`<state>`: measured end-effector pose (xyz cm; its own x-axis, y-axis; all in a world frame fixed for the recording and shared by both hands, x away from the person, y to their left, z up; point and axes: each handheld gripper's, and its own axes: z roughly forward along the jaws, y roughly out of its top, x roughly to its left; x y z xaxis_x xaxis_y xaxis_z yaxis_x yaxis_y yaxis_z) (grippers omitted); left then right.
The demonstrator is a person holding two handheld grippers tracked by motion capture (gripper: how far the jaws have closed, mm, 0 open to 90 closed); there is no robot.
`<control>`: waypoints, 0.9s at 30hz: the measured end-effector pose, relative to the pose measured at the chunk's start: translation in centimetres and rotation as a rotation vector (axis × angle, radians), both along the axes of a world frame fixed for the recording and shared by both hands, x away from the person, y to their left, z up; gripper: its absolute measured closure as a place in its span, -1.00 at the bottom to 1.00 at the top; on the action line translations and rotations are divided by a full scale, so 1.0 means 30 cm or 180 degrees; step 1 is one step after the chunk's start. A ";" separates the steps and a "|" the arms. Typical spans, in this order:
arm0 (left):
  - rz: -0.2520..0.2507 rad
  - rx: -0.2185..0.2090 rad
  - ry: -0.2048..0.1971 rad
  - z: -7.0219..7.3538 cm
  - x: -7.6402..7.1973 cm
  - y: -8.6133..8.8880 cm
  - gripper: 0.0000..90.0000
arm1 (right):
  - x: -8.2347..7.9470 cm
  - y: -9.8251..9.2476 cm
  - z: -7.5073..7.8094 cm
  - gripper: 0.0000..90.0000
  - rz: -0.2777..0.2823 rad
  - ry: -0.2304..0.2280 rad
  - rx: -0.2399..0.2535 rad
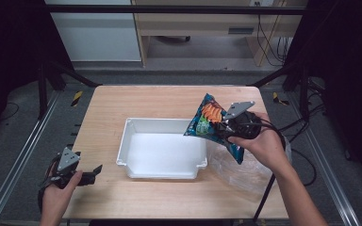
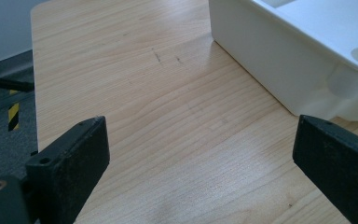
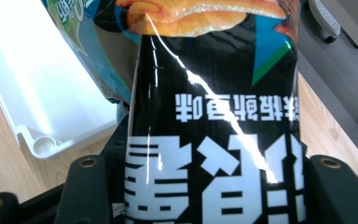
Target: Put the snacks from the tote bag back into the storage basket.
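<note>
A blue and black snack bag [image 1: 209,123] with orange chips printed on it hangs tilted over the right rim of the white bin [image 1: 128,141]. My right gripper [image 1: 225,128] is shut on this bag, and a hand holds it above the table's right side. Seen from the right gripper view, the snack bag [image 3: 214,116] is squeezed between both jaws, with the white bin [image 3: 32,88] behind it at left. My left gripper [image 1: 93,173] rests open near the table's front left edge with nothing between its jaws. From the left gripper view, its jaws stand wide over bare wood beside the white bin [image 2: 270,70].
A crumpled clear plastic bag [image 1: 238,167] lies on the table right of the bin, under the right forearm. The wooden table [image 1: 122,101] has bare room at the back and left. Dark frame posts stand at both back corners.
</note>
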<state>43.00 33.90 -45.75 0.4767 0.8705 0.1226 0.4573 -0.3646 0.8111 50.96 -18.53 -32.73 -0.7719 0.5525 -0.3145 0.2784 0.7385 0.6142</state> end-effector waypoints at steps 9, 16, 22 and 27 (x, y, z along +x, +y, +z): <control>-0.0003 0.0014 -0.0007 0.000 0.000 -0.001 -0.93 | 0.019 0.037 0.000 -0.08 0.0057 -0.0022 -0.0008; -0.0002 0.0013 -0.0009 0.000 0.001 -0.001 -0.92 | 0.036 0.060 -0.006 -0.08 0.0112 -0.0038 -0.0008; 0.0011 0.0004 -0.0022 0.001 -0.002 -0.001 -0.92 | 0.050 0.088 -0.011 -0.08 0.0160 -0.0050 0.0014; 0.0019 -0.0010 -0.0040 0.004 -0.003 0.002 -0.92 | 0.056 0.118 -0.012 -0.08 0.0202 -0.0056 0.0042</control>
